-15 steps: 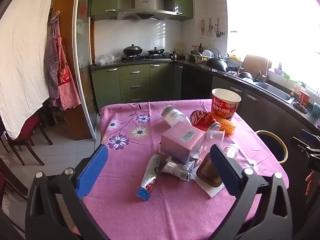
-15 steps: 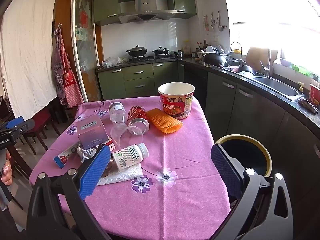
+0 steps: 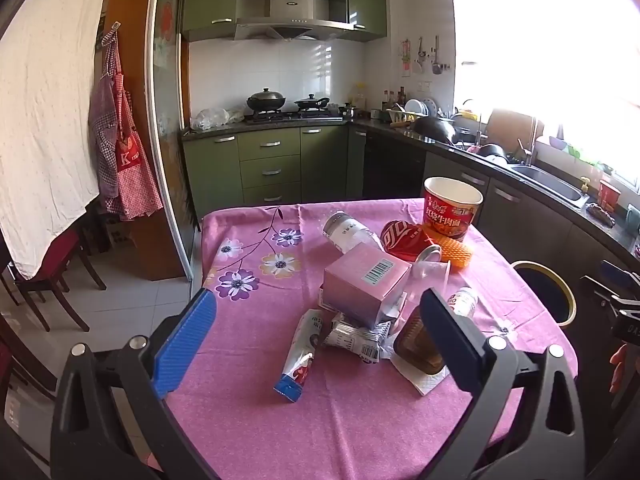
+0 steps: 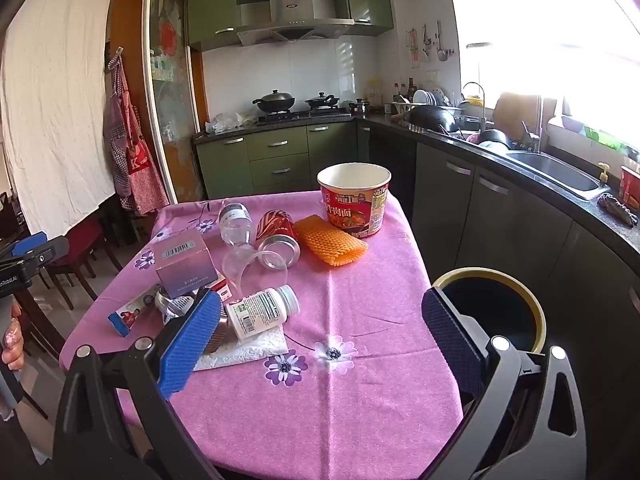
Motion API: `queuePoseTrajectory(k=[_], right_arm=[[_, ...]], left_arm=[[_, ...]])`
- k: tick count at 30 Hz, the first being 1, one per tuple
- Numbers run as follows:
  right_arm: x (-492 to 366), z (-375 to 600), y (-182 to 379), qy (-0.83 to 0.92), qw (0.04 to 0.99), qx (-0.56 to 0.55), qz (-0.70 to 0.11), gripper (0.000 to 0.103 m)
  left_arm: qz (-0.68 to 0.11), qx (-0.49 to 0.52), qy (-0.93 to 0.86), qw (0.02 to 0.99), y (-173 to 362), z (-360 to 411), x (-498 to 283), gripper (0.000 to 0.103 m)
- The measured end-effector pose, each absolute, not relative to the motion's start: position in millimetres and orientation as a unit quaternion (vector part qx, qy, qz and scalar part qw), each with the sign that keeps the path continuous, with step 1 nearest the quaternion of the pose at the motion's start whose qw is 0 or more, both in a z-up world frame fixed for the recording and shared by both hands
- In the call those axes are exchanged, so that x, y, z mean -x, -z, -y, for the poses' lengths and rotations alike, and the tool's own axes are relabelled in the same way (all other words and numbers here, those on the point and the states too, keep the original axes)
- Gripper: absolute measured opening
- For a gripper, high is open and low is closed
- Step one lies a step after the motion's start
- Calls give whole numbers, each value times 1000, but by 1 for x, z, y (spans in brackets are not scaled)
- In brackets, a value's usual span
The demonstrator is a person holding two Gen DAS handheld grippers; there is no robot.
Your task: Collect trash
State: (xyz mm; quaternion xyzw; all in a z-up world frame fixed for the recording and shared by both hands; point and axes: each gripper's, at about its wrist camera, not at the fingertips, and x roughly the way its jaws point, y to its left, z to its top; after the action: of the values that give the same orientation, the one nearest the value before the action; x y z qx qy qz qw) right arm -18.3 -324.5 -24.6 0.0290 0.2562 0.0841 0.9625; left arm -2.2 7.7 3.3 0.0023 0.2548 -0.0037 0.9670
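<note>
Trash lies scattered on a table with a pink flowered cloth [image 3: 340, 420] [image 4: 360, 400]. I see a pink box [image 3: 366, 286] [image 4: 182, 264], a red noodle cup [image 3: 452, 208] [image 4: 354, 198], a crushed red can [image 3: 404, 238] [image 4: 278, 232], an orange foam net [image 4: 330, 242], a white pill bottle [image 4: 262, 312], a clear bottle [image 3: 348, 230] [image 4: 234, 222], a clear plastic cup [image 4: 256, 270] and a blue-ended wrapper [image 3: 300, 356]. My left gripper [image 3: 316, 344] and right gripper [image 4: 320, 344] hover open over the table's near edge, holding nothing.
A dark bin with a yellow rim [image 4: 494, 308] [image 3: 546, 294] stands on the floor right of the table. Kitchen counters and a sink [image 4: 556, 172] run along the right. Red chairs [image 3: 52, 272] stand at left. A hand [image 4: 12, 344] holds the other gripper.
</note>
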Motion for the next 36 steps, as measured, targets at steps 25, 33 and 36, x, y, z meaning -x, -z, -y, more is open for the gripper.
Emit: queuePoseTrajectory(k=[25, 33, 36], right_arm=[[16, 324, 29, -85, 961, -33, -260, 99], [16, 325, 29, -86, 961, -34, -260, 99], [16, 324, 29, -85, 961, -34, -260, 99]], left_arm=[[-260, -11, 6, 966, 2, 2, 0, 97], [-260, -11, 7, 965, 2, 3, 0, 97], [-260, -12, 7, 965, 2, 3, 0, 97]])
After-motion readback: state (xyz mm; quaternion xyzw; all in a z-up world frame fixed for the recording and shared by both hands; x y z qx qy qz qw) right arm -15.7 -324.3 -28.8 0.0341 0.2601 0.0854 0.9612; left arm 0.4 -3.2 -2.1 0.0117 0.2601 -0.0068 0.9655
